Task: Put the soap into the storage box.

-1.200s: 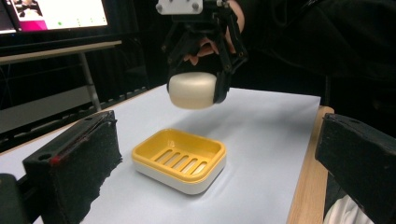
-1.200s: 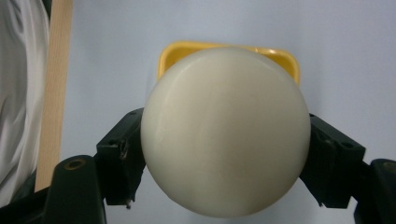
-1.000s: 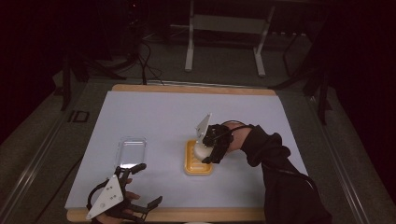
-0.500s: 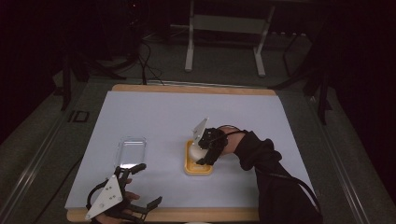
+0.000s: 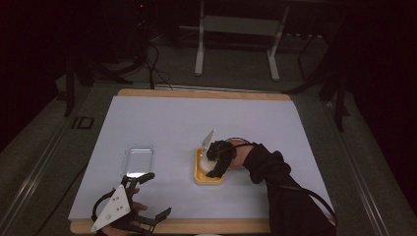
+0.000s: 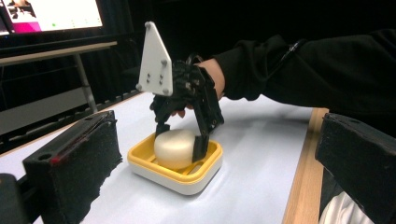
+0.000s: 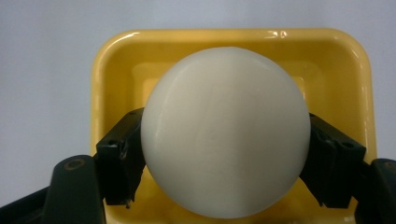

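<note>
A smooth white ball [image 7: 226,126] sits in a small yellow tray [image 7: 233,39] on the white table. My right gripper [image 5: 216,164] reaches down into the yellow tray [image 5: 209,181], and its two black jaws press on the ball's left and right sides. The left gripper view shows the same grip from the side, with the ball [image 6: 175,148] resting low in the tray [image 6: 177,179]. At the table's near left edge my left gripper [image 5: 156,195] is open, its jaws wide apart and nothing between them.
A clear plastic lid or shallow container [image 5: 137,160] lies on the table just beyond my left gripper. The white mat [image 5: 196,118] has a wooden border. A metal stand [image 5: 236,29] and cables are on the floor behind the table.
My right gripper has come down and slightly left over the yellow tray, and its jaws now hold the white ball. The left gripper has stayed put.
</note>
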Available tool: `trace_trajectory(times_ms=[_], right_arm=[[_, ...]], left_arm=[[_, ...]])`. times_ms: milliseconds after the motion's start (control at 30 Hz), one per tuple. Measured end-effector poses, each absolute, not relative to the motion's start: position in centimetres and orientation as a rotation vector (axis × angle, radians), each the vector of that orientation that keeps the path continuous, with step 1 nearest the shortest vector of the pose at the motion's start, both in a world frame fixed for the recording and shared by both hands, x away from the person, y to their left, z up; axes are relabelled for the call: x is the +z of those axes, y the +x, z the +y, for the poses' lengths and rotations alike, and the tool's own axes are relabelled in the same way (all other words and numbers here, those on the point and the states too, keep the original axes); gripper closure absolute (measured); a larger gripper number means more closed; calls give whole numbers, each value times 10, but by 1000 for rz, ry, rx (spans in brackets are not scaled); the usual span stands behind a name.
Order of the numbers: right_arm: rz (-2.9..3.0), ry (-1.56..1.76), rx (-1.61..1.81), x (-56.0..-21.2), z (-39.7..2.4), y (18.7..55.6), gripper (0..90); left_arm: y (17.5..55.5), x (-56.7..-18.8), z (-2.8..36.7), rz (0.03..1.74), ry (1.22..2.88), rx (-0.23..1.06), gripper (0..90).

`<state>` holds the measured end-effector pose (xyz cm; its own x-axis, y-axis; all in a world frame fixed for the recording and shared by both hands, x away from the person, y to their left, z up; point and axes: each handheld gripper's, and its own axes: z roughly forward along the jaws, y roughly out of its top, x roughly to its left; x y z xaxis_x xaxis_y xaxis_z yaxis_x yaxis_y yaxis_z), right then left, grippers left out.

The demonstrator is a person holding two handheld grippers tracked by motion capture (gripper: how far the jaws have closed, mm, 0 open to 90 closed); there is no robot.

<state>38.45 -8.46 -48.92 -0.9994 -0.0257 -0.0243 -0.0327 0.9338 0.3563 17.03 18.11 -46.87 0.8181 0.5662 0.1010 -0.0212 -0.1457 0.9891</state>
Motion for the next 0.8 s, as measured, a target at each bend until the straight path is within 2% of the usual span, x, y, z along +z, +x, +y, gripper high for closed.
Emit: trace_trajectory(times_ms=[233,600,800], right_arm=[[3089,-6,549,-493,-81,386,244],[3045,54,700,-460,-94,386,240],[3022,188,709,-450,-101,389,129]], left_arm=[[170,-469,181,430,1652,533,1],[171,-469,179,432,1658,533,1],[171,-469,179,433,1658,533,1]])
